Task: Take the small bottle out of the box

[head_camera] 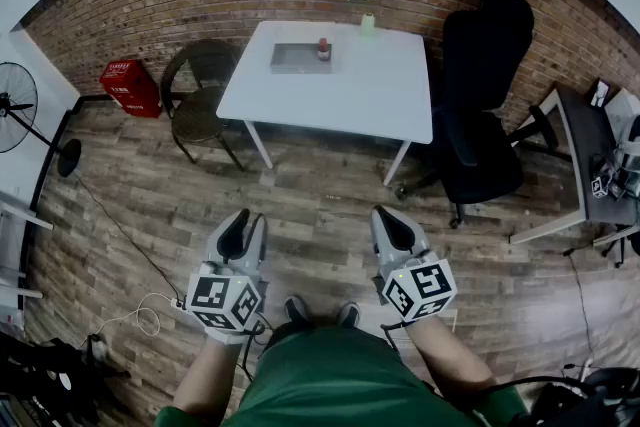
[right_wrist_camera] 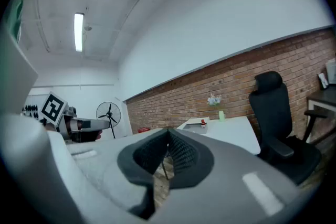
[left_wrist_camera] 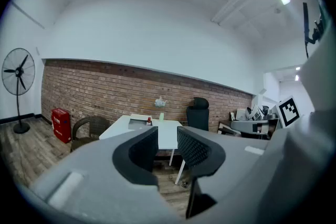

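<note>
Grey box (head_camera: 295,60) w/ small bottle (head_camera: 323,46) on white table (head_camera: 350,95).

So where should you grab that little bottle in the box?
Probably by its top half, coming straight down from above. The small bottle stands upright at the right end of the shallow grey box, so its upper part sticks up free. It's too far away to see more.

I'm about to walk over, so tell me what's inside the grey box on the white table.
A small red bottle stands upright at the right end of the box. The rest looks bare, but the near wall hides part of its floor.
</note>
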A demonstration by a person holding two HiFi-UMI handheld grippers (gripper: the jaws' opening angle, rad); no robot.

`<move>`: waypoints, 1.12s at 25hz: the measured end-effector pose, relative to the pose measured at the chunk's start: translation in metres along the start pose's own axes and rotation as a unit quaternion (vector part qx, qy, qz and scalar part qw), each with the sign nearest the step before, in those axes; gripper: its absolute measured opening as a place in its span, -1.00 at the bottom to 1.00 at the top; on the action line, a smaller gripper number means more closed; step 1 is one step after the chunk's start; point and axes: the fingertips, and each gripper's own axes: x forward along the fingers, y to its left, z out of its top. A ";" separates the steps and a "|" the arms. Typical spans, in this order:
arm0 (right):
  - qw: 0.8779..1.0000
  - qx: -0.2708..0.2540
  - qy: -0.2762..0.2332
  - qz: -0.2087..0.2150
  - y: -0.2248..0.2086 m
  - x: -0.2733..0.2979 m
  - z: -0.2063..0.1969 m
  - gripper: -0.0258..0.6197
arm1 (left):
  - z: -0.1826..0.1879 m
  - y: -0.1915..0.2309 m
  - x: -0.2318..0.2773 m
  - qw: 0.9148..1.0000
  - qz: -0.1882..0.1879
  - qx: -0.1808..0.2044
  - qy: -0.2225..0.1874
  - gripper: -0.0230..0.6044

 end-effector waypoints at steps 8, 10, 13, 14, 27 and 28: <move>0.999 0.029 -0.008 -0.017 -0.026 -0.030 -0.007 -0.91 | -0.012 -0.030 -0.016 1.000 0.015 0.000 0.011 -0.55; 0.999 0.036 -0.011 -0.020 -0.030 -0.028 -0.006 -0.91 | -0.011 -0.026 -0.016 1.000 0.021 0.000 0.010 -0.55; 0.999 0.036 -0.010 -0.025 -0.032 -0.027 -0.007 -0.91 | -0.009 -0.018 -0.016 1.000 0.027 0.001 0.008 -0.55; 0.999 0.035 -0.010 -0.027 -0.033 -0.026 -0.007 -0.91 | -0.008 -0.015 -0.015 1.000 0.028 0.001 0.006 -0.55; 0.994 0.009 0.004 -0.106 -0.015 0.050 -0.009 -0.91 | -0.003 0.093 0.036 1.000 -0.022 -0.017 -0.007 -0.55; 0.993 0.006 0.004 -0.114 -0.010 0.060 -0.007 -0.91 | 0.000 0.107 0.041 0.999 -0.026 -0.019 -0.008 -0.55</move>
